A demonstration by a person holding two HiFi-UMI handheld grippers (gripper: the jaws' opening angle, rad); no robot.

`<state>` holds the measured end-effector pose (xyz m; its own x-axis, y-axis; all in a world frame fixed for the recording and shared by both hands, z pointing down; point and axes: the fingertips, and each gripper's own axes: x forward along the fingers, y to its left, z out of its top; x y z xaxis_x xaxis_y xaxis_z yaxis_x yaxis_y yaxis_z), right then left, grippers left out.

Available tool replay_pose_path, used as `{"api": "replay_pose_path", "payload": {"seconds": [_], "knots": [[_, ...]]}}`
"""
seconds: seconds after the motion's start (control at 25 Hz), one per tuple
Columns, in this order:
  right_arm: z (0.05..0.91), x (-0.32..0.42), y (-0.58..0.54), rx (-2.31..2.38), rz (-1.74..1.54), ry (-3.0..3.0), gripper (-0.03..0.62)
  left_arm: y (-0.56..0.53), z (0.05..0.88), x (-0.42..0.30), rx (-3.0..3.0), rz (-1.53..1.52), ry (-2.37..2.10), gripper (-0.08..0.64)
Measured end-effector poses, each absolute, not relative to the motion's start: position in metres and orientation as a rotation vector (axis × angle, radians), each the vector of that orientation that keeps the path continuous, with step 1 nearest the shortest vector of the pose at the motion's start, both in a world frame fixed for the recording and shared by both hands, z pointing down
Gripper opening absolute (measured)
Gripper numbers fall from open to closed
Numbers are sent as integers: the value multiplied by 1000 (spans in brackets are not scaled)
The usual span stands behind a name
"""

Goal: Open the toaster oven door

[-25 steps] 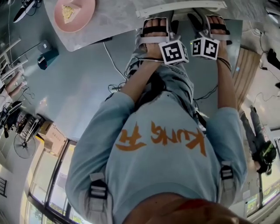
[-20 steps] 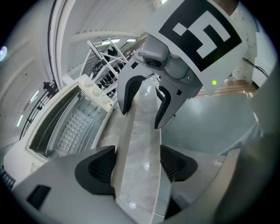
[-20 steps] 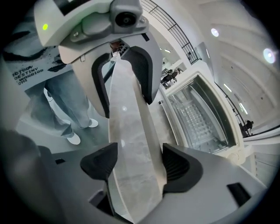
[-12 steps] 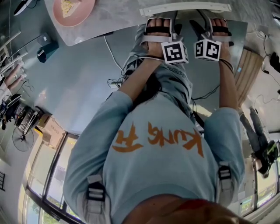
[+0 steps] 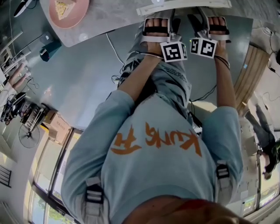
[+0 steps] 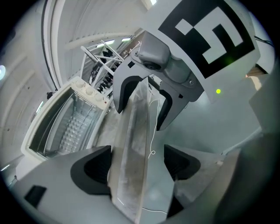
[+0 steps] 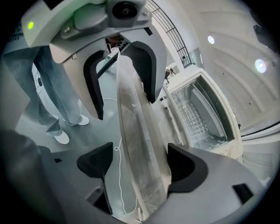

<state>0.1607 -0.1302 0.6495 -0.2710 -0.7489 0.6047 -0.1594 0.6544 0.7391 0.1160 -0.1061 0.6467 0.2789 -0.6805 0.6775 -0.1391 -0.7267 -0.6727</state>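
Note:
The toaster oven's door hangs open and shows edge-on as a pale glass pane. It runs between the jaws of both grippers. My left gripper stands open around the pane, its pads not pressing on it. My right gripper is likewise open around the door. The two face each other along the pane. The ribbed oven cavity lies open beside it, with the same cavity in the right gripper view. In the head view both grippers, left and right, reach the door's white edge.
A pink plate with a piece of food sits on the marble table. White cables trail on the grey floor. A person's legs and white shoes stand close by. A fan and boxes are at the left.
Both grippers stay at the door's edge. The right gripper's marker cube has shifted a little toward the left one. The head camera has drifted, so the plate sits further up and left.

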Motion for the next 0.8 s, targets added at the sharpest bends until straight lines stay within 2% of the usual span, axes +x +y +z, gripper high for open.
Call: {"api": "replay_pose_path", "payload": {"seconds": [0.16,0.44,0.8], "knots": [[658,161,-134,757,-730,-1731,336,-108,656,115,-2029,-1456,760,362],[666,162,-137,789,-772,-1670,331,-116,662,111,-1852,-1477,772,360],[657,172,-123,784,-720,-1681,303,-110,655,111,-1947,-1530,794,359]]}}
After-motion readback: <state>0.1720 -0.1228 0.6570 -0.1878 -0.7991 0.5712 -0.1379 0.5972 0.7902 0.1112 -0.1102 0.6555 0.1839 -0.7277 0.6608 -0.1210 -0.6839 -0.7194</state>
